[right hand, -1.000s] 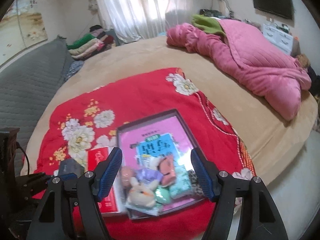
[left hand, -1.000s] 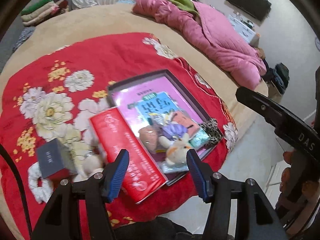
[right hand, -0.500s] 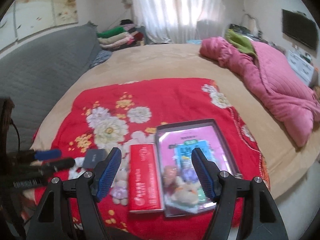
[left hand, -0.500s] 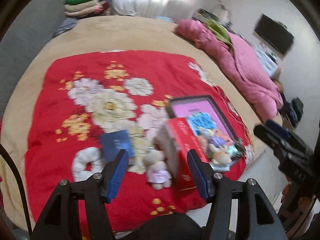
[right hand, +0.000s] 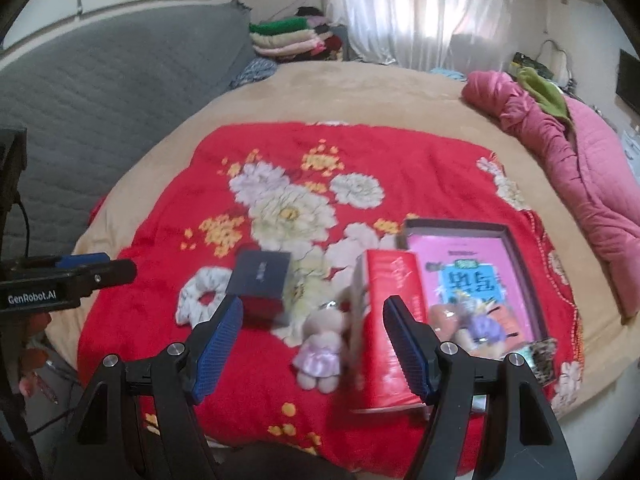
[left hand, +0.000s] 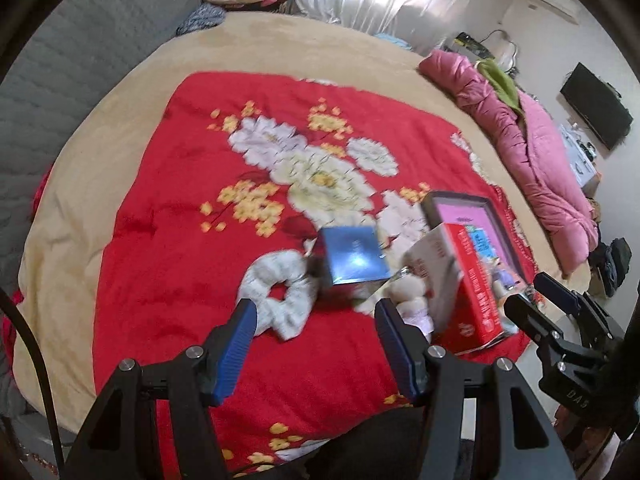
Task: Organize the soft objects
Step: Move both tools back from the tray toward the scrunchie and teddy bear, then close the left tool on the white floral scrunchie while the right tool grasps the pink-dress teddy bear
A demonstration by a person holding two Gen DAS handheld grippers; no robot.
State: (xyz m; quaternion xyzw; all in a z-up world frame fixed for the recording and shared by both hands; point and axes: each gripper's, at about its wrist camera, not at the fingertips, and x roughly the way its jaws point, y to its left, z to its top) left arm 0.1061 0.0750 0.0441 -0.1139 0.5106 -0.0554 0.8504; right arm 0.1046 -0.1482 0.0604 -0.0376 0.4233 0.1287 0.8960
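Note:
A white scrunchie (left hand: 280, 292) (right hand: 200, 294) lies on the red flowered blanket (left hand: 168, 240) (right hand: 168, 344). A small plush doll in a lilac dress (right hand: 322, 350) (left hand: 412, 300) lies between a dark blue box (right hand: 260, 280) (left hand: 354, 256) and a red box (right hand: 394, 320) (left hand: 472, 292). A dark tray (right hand: 516, 248) (left hand: 460, 200) with a pink lining holds several small plush toys (right hand: 476, 324). My left gripper (left hand: 314, 344) hovers open just short of the scrunchie. My right gripper (right hand: 312, 350) hovers open around the doll in view, nothing held.
The blanket covers a tan bed (right hand: 360, 88). A pink quilt (right hand: 580, 152) (left hand: 528, 148) lies at the right. Folded clothes (right hand: 288, 38) are stacked at the back. A grey padded headboard (right hand: 100, 92) stands at the left. The bed's front edge is below the grippers.
Both grippers have swept left across the bed. The tray has slid to the right of both views; the scrunchie, blue box and doll now sit ahead of the fingers. Both stay open.

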